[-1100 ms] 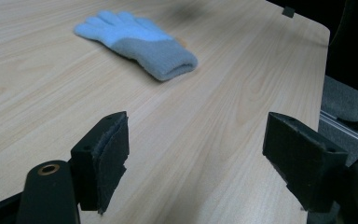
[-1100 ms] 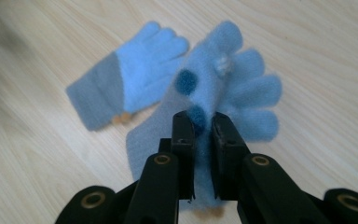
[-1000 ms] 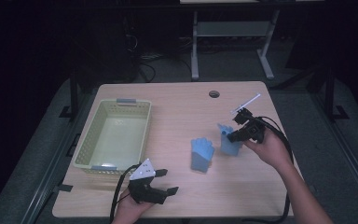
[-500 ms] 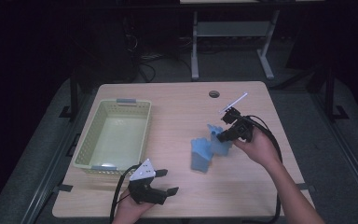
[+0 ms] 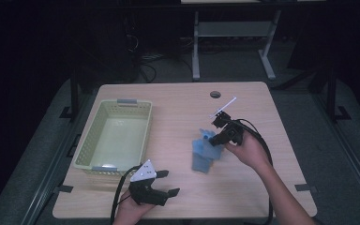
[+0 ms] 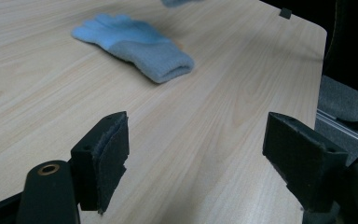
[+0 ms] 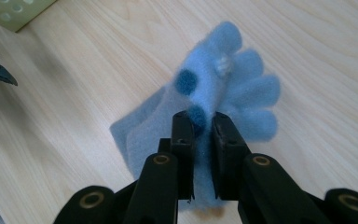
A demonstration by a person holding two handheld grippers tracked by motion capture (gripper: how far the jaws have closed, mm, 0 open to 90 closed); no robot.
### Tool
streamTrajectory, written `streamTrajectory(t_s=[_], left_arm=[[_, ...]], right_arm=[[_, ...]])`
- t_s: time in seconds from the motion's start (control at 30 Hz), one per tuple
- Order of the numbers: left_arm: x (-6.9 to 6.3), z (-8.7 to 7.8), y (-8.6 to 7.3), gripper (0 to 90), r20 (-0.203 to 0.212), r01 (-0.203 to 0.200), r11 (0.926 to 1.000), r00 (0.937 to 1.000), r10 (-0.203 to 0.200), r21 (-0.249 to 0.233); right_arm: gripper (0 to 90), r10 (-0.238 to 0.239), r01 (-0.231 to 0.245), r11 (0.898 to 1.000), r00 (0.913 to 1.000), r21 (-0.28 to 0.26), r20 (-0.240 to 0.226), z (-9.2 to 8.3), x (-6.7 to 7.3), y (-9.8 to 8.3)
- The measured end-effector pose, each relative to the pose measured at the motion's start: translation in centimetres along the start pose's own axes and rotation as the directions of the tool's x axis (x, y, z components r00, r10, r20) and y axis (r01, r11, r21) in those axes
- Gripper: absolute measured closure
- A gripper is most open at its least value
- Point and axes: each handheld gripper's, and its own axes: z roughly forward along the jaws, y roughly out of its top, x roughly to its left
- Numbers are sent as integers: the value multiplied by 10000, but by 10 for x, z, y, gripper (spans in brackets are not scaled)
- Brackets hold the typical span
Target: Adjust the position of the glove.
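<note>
The right gripper (image 5: 219, 132) has carried its load toward the middle of the table (image 5: 178, 98) since a second ago: then it stood further toward the right edge, now it sits closer to the second glove. Its jaws are pressed together on a light blue glove (image 7: 223, 93), pinching the fabric near the base of the fingers. From the high view this held glove (image 5: 207, 138) hangs off the board, blurred, just above and beside the other glove (image 5: 200, 161), which lies flat.

The left gripper (image 5: 161, 185) has not shifted; it rests at the near edge with jaws spread wide and nothing between them, facing the lying glove (image 6: 135, 46).

Judgement: the carry is under way and heads leftward, toward the pale green basket (image 5: 86, 140), which holds nothing visible. One glove is lifted, one is not yet picked up.

Orientation: in the right gripper view the held glove's fingers fan away from the jaws, the cuff end trailing below and to the side, so its long axis runs roughly in line with the jaws. The lying glove's long axis runs diagonally in the left gripper view, with the grey cuff nearer that gripper and the fingers pointing away from it.
</note>
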Motion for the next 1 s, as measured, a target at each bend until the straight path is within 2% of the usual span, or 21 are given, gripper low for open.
streamTrajectory(t_s=[0.27, 0.8, 1.0], left_arm=[[0, 0, 0, 224, -11, -30, 10000, 10000, 30, -50], [-1, -1, 1, 224, -3, 30, 10000, 10000, -30, -66], [0, -2, 0, 224, 111, 163, 9998, 9998, -161, -142]], right_arm=[[804, -33, 35, 9998, 10000, 196, -94, 15, 6, 4], [790, 283, -250, 9971, 9986, 712, -451, 46, 16, 6], [761, 301, -276, 9963, 9991, 815, -297, 56, 16, 4]])
